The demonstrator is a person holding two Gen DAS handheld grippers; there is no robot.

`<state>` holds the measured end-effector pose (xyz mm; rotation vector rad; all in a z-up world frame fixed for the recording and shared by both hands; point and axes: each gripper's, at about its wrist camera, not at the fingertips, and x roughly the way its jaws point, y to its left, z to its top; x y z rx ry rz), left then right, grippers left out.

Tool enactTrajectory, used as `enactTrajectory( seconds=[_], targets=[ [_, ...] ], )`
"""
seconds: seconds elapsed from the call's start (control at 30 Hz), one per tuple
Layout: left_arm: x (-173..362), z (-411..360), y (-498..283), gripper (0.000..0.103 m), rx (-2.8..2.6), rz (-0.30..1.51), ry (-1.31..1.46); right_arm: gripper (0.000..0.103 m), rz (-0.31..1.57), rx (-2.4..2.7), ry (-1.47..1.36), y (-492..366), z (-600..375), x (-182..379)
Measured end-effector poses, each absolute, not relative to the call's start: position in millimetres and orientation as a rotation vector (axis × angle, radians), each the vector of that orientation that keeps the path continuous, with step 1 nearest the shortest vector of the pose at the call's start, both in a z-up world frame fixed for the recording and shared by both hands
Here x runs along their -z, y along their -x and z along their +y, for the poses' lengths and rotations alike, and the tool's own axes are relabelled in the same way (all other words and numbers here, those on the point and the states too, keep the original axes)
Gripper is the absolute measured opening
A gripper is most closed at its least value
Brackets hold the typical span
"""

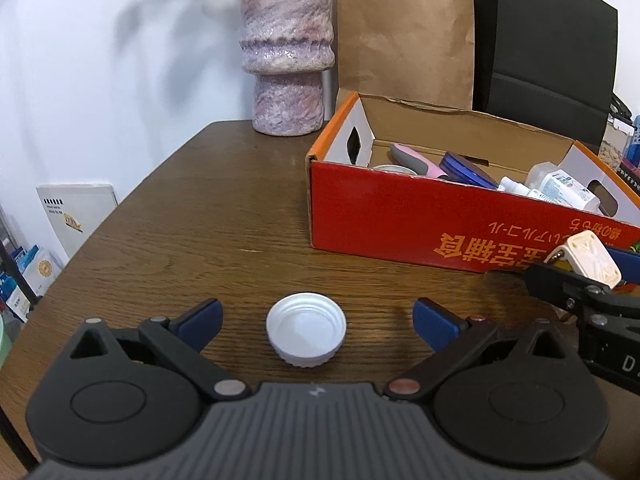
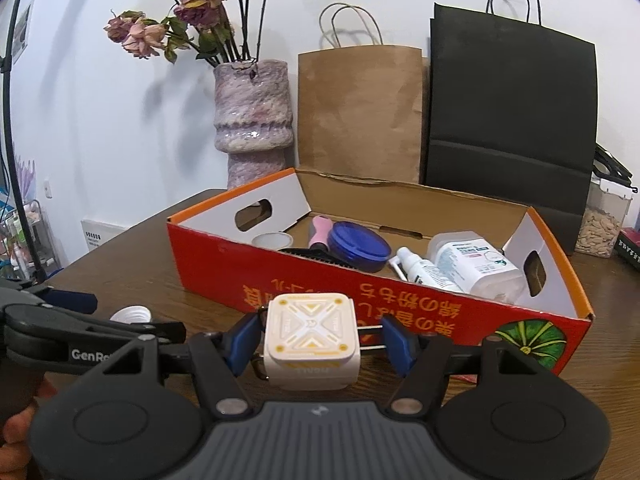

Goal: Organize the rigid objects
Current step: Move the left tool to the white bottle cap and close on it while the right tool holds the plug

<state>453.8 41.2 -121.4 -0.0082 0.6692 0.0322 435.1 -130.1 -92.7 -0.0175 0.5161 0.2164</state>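
A white screw cap (image 1: 306,335) lies rim-up on the wooden table (image 1: 200,220), between the wide-apart blue pads of my left gripper (image 1: 318,326), which is open and does not touch it. My right gripper (image 2: 320,340) is shut on a white cube-shaped charger plug (image 2: 310,346) with yellow markings: one pad presses its left side, the other its metal prongs. It hovers just in front of the red cardboard box (image 2: 400,300). The left wrist view shows that plug (image 1: 588,258) at the right edge, and the cap (image 2: 132,314) appears small at left in the right wrist view.
The red box (image 1: 440,216) holds a blue round lid (image 2: 358,244), a pink-handled tool (image 2: 320,230), white bottles (image 2: 472,264) and a small cup. Behind stand a purple vase (image 1: 286,48), a brown paper bag (image 2: 360,112) and a black bag (image 2: 508,108). A hand (image 2: 18,428) shows at left.
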Motion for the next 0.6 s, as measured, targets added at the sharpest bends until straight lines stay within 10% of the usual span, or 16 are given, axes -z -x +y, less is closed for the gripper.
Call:
enactTrajectory(
  seconds=[0.6],
  targets=[
    [125.9, 41.5, -459.5, 0.102, -0.044, 0.693, 0.053, 0.065, 0.515, -0.228, 0.025, -432.7, -132.6, 93.0]
  ],
)
